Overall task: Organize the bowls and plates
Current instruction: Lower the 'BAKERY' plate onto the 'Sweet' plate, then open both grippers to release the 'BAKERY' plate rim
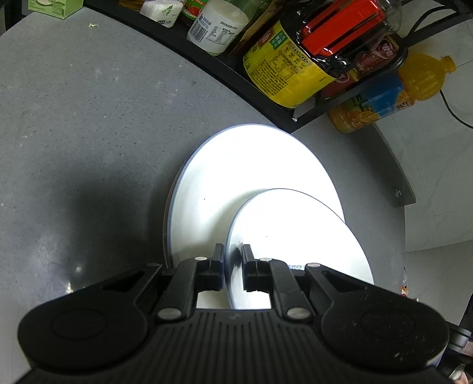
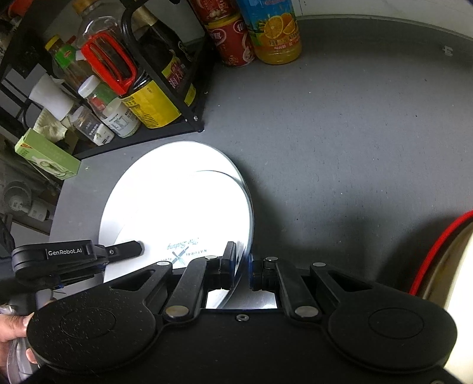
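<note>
Green carton [image 2: 47, 153]: far left in the right wrist view, lying at the edge of the grey countertop [image 2: 340, 133] beside the rack.
Black wire rack [image 2: 165, 130]: stands at the rear of the countertop; holds jars and bottles, among them a white-labelled jar [image 1: 217, 25] and a large dark bottle with a yellow label and a red handle [image 1: 298, 59].
Person's hand [image 2: 13, 336]: lower left corner of the right wrist view, behind the left gripper body.
Left gripper [image 1: 232, 257]: fingers pinching the near rim of the small plate; the rim runs between the two pads, tilted in that view. In the right wrist view it reaches in from the left onto the plate's edge.
Large white plate [image 1: 236, 177]: lies flat on the countertop just in front of the rack corner; a second rim shows beneath its left edge, so it tops a stack.
Small white plate [image 1: 295, 236]: held over the large plate, overlapping its near right part; whether it touches the plate below cannot be told. Printed lettering shows on its face in the right wrist view.
Right gripper [image 2: 243, 260]: fingers pinching the opposite rim of the same small plate; the thin edge passes between the pads.
Red can [image 2: 233, 41]: stands on the countertop just right of the rack.
Orange juice bottle [image 2: 278, 32]: upright, just beside the can.
Red-rimmed vessel [image 2: 443, 251]: far right edge of the right wrist view, only partly visible.
</note>
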### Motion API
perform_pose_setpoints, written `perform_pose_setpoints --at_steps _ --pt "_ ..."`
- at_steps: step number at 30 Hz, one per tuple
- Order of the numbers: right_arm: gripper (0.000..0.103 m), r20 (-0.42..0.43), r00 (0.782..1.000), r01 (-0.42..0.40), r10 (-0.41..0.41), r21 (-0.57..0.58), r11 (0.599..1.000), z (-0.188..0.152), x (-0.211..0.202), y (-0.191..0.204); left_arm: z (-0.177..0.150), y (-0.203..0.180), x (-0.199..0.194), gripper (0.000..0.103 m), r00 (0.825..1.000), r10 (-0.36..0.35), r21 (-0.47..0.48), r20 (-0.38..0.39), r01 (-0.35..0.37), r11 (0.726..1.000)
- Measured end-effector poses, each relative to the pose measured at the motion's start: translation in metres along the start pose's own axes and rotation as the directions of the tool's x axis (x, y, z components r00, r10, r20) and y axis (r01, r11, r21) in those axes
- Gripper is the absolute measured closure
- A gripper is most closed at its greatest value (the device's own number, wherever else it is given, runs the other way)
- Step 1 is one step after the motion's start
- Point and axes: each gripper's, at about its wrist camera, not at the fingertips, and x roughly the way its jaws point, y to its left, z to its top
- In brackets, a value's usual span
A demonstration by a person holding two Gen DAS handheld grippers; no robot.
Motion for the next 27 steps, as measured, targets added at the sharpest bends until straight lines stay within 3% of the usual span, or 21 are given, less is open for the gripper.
perform_pose_setpoints --at_steps 10,11,15,18,23,27 --pt "0.095 0.008 1.0 0.014 -0.014 -0.042 0.999 0.007 0.005 0.006 0.01 -0.007 0.005 0.089 0.997 0.08 0.014 -0.022 -0.08 0.997" --pt "0.095 0.009 1.0 0.015 -0.014 -0.042 0.999 0.008 0.006 0.006 0.011 -0.01 0.002 0.087 0.994 0.104 0.024 -0.015 -0.103 0.994" --pt "0.095 0.013 1.0 0.017 -0.016 -0.042 0.999 0.011 0.007 0.005 0.013 -0.021 -0.014 0.054 0.99 0.136 0.054 0.041 -0.138 0.989" --pt "0.094 0.004 1.0 0.026 -0.026 -0.041 0.999 0.012 0.009 0.005 0.015 -0.026 -0.021 0.048 0.987 0.142 0.071 0.075 -0.148 0.986" --pt "0.094 -0.006 1.0 0.027 -0.027 -0.039 0.999 0.011 0.013 0.004 0.019 -0.024 -0.032 0.047 0.984 0.146 0.055 0.102 -0.152 0.987" --pt "0.093 -0.012 1.0 0.02 -0.02 -0.031 0.999 0.011 0.017 0.002 0.021 -0.023 -0.041 0.036 0.973 0.186 0.052 0.137 -0.195 0.98"
